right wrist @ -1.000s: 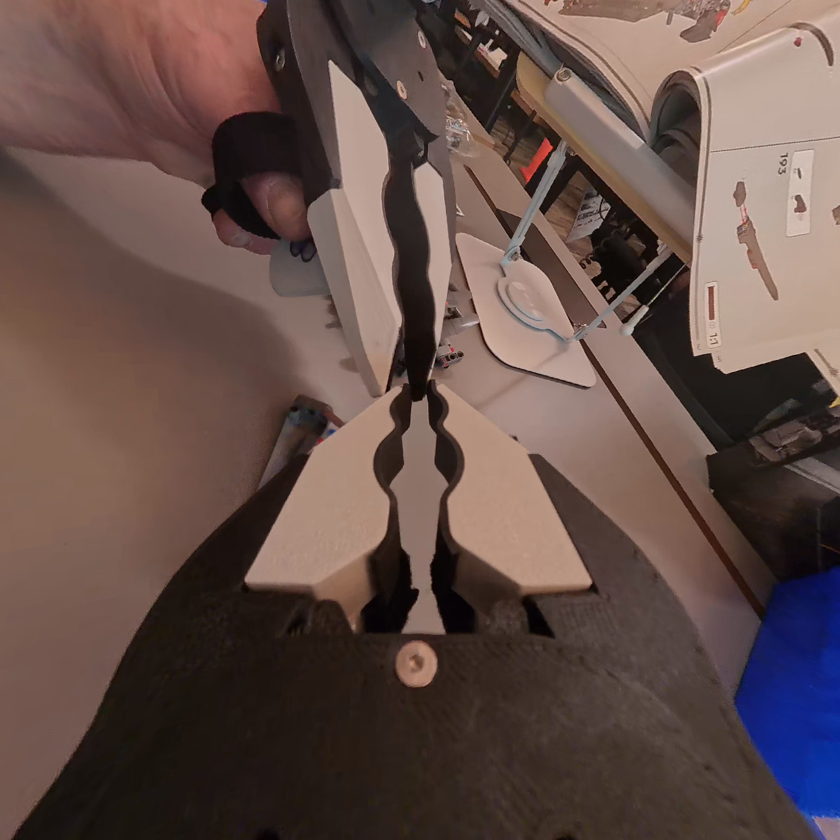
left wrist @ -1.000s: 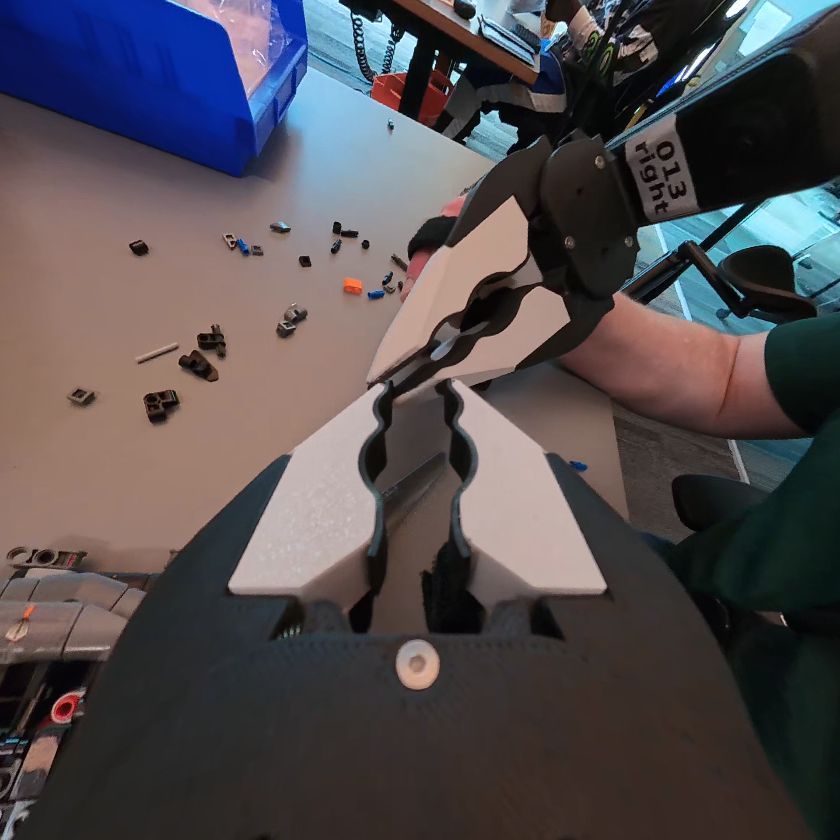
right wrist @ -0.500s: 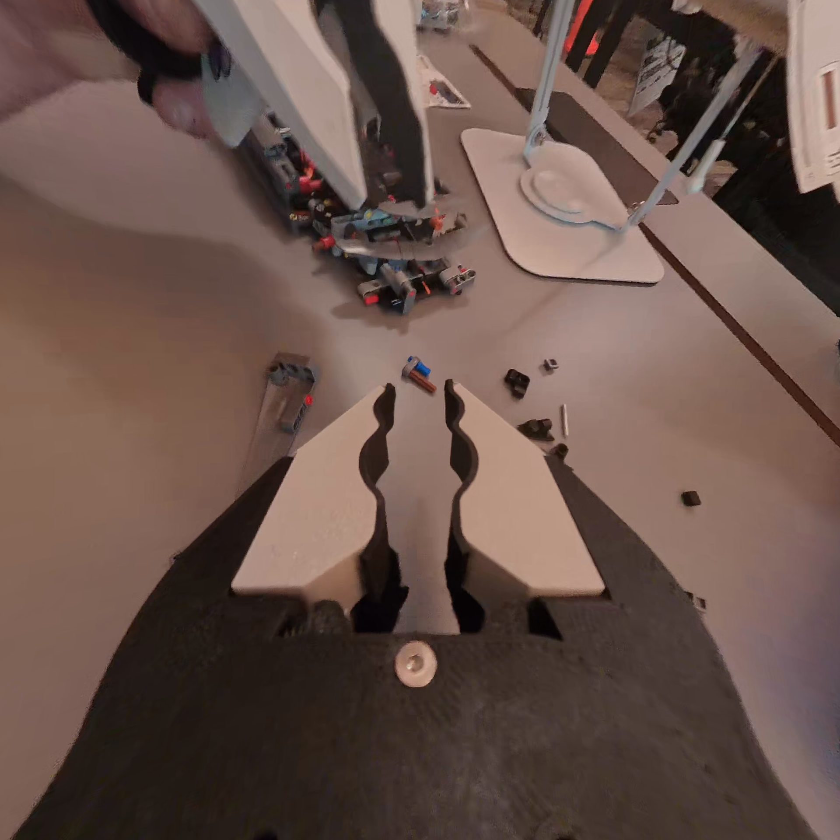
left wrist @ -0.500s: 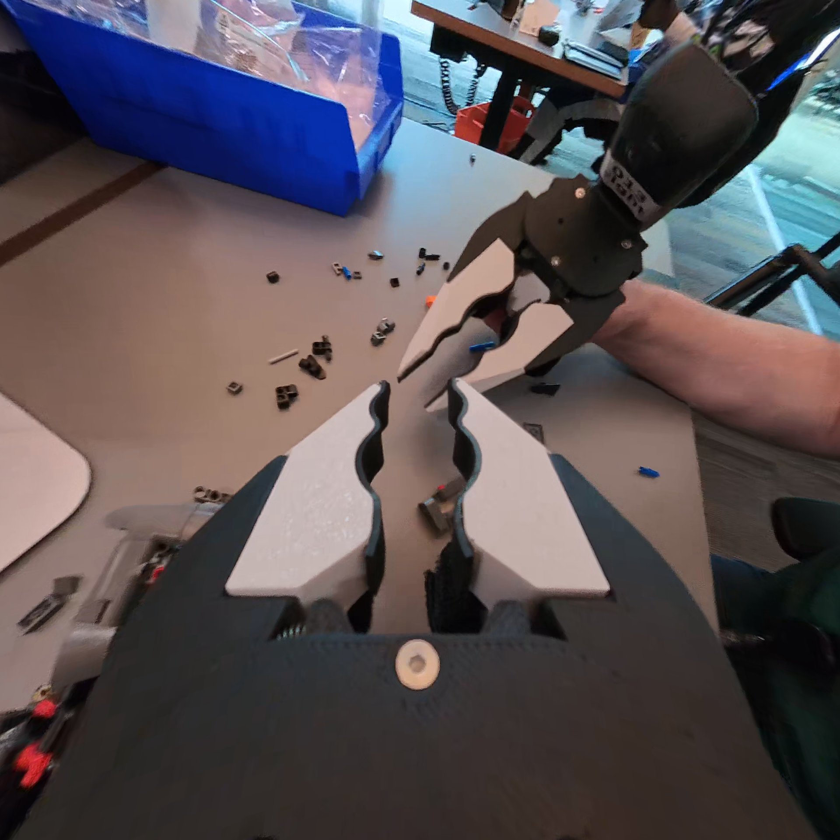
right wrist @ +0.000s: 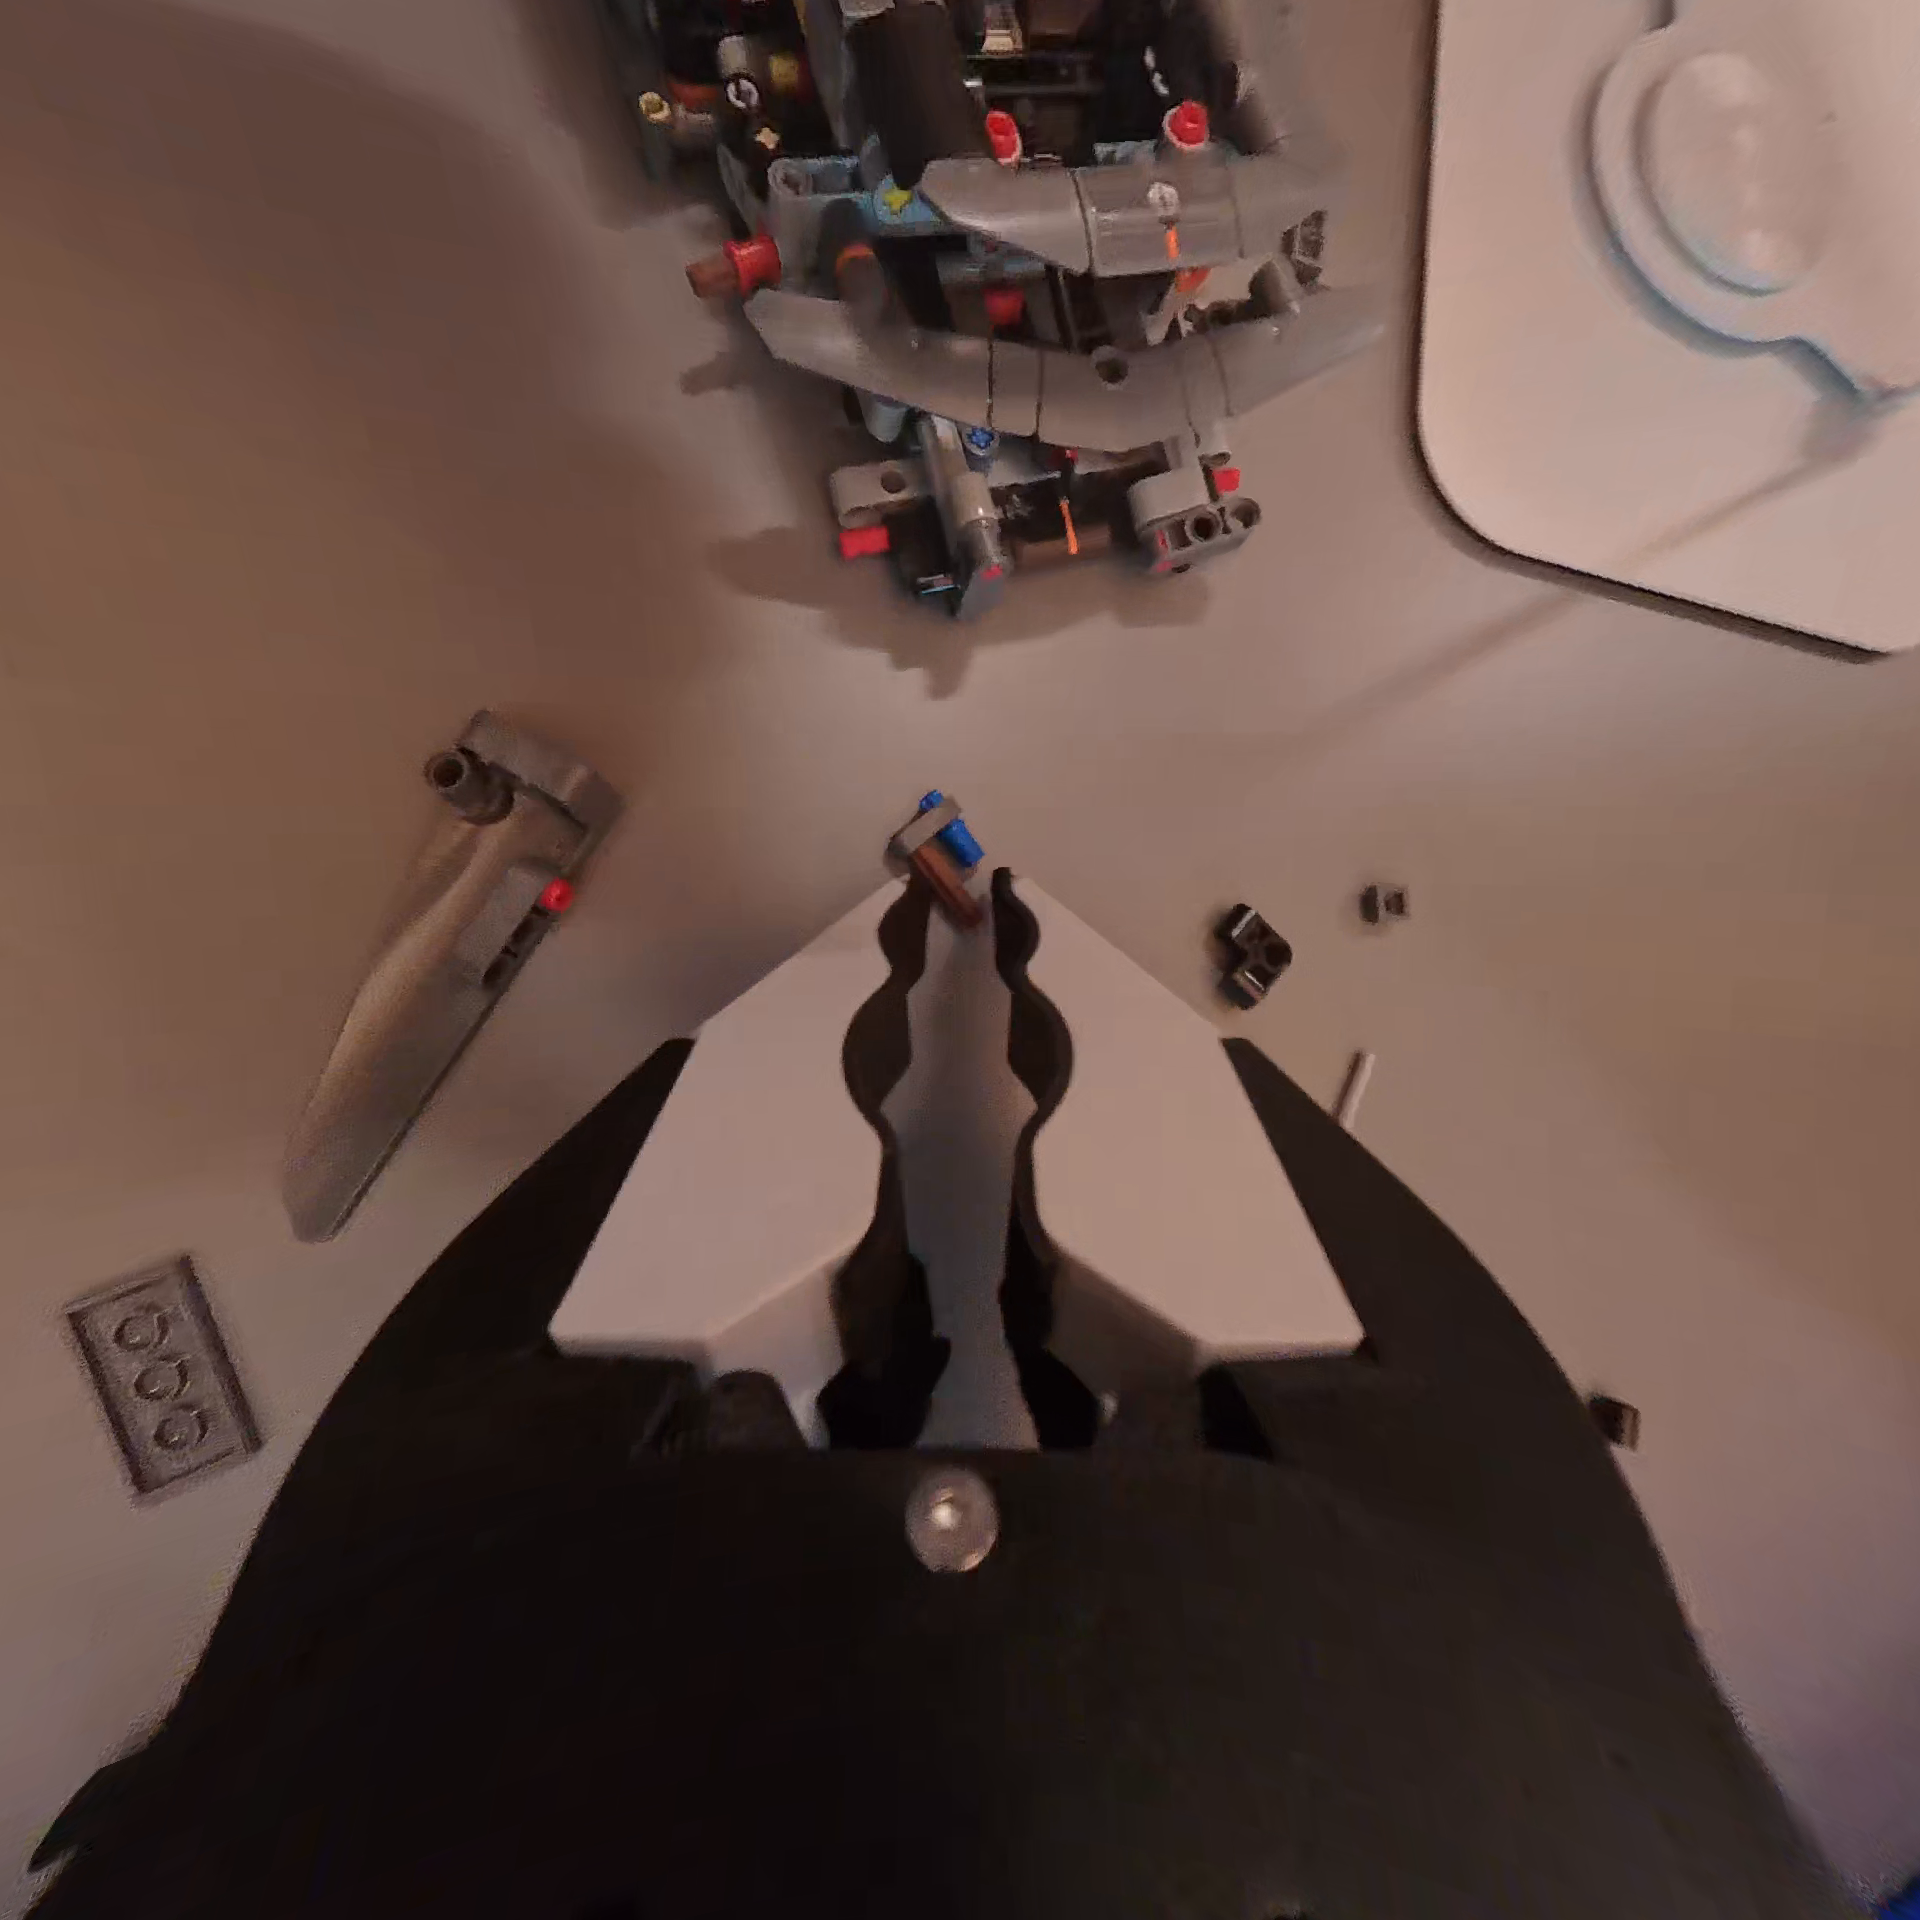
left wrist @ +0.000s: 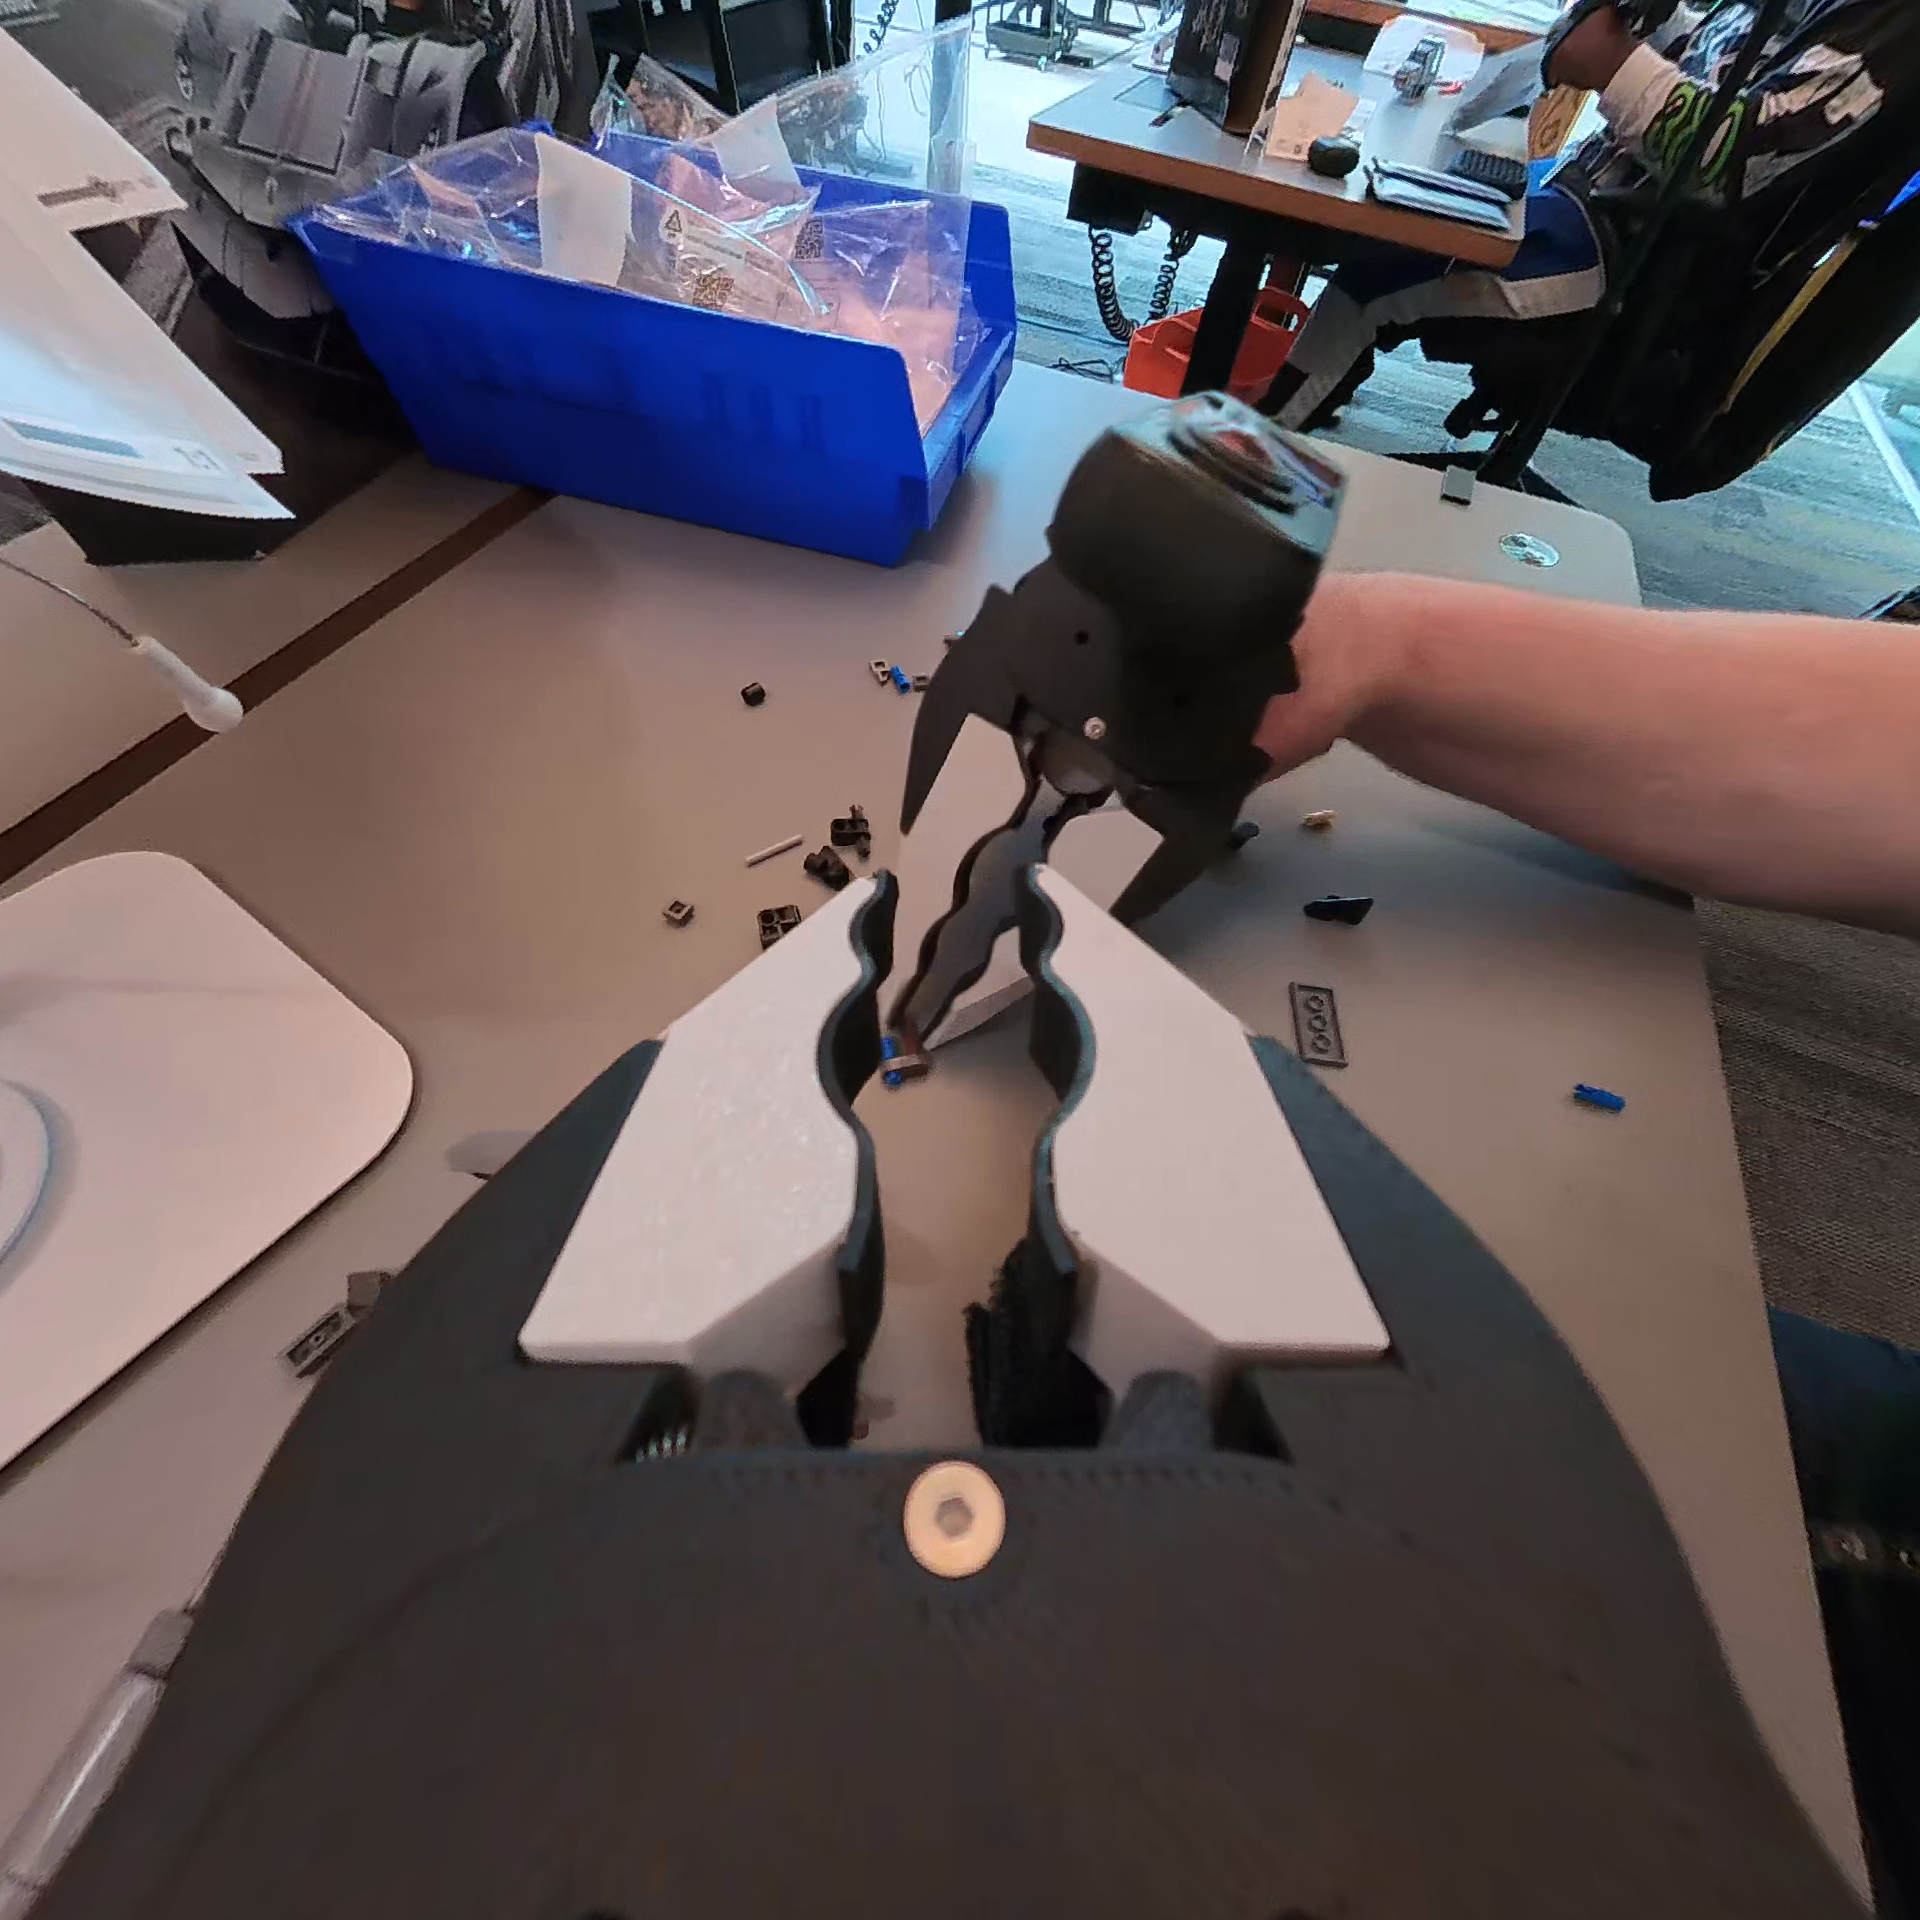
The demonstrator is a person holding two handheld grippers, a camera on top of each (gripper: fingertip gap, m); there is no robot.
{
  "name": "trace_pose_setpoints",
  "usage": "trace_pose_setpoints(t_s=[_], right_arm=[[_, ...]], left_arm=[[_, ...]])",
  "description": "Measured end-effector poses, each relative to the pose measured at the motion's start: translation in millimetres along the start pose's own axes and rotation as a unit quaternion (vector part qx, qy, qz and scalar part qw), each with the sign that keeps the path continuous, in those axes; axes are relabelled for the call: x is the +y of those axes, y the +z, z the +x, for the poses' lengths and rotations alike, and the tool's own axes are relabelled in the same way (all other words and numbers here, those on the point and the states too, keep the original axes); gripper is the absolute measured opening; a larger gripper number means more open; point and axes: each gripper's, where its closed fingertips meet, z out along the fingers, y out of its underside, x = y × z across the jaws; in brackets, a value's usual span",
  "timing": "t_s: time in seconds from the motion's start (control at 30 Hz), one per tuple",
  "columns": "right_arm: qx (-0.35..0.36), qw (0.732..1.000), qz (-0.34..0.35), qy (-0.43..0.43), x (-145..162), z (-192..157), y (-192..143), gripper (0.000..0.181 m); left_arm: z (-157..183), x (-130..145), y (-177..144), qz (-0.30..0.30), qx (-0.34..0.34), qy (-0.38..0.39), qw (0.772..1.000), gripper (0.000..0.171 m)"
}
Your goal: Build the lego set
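A small grey piece with a blue pin and a brown axle [right wrist: 940, 847] lies on the grey table; it also shows in the left wrist view [left wrist: 902, 1062]. My right gripper [right wrist: 956, 891] points down at it, jaws narrowly apart, tips on either side of the brown end. In the left wrist view the right gripper [left wrist: 920, 1029] stands steeply over the piece. My left gripper [left wrist: 956, 883] is open and empty, hovering just behind the piece. The partly built grey model [right wrist: 1018, 312] sits beyond the piece.
A long grey panel [right wrist: 457, 956], a grey three-stud plate [right wrist: 161, 1371] and a black connector [right wrist: 1252, 951] lie nearby. Loose small parts [left wrist: 831, 852] are scattered toward a blue bin [left wrist: 675, 384]. A white stand base [right wrist: 1662, 312] is at the right. A person's forearm [left wrist: 1558, 727] crosses the table. Some 12 cm of space lies between my two pairs of fingers.
My right gripper has come down from mid-air to the table, over the small piece, and its jaws have narrowed. My left gripper has drawn back and stays open.
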Motion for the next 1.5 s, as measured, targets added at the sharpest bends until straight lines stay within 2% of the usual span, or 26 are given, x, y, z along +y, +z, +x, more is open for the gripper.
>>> trace_pose_setpoints(t_s=[0.07,0.23,0.33,0.6,0.77,1.1,1.37,1.5], right_arm=[[-0.021,1.0,0.003,0.008,-1,-1,2,0.002],[-0.022,0.999,0.023,0.02,0,-3,0,0.001],[-0.029,0.998,0.043,0.024,-4,-7,-7,0.001],[-0.038,0.978,0.205,0.028,-48,-7,-59,0.001],[-0.039,0.962,0.268,0.02,-65,-8,-82,0.001],[-0.023,0.958,0.285,0.007,-73,-9,-91,0.0],[-0.006,0.956,0.295,0.001,-76,-6,-98,0.0],[0.001,0.955,0.297,-0.001,-76,-5,-100,0.0]], left_arm=[[1,0,0,0.0,0.006,0.0,1.0,0.022],[5,6,3,-0.018,0.011,0.02,1.0,0.023],[5,13,7,-0.037,0.009,0.029,0.999,0.029],[3,15,12,-0.043,-0.019,0.091,0.995,0.039],[2,8,12,-0.014,-0.023,0.094,0.995,0.04],[7,-2,10,0.024,-0.02,0.096,0.995,0.033],[-1,-8,6,0.042,-0.049,0.094,0.993,0.045],[-2,-7,5,0.038,-0.056,0.097,0.993,0.044]])
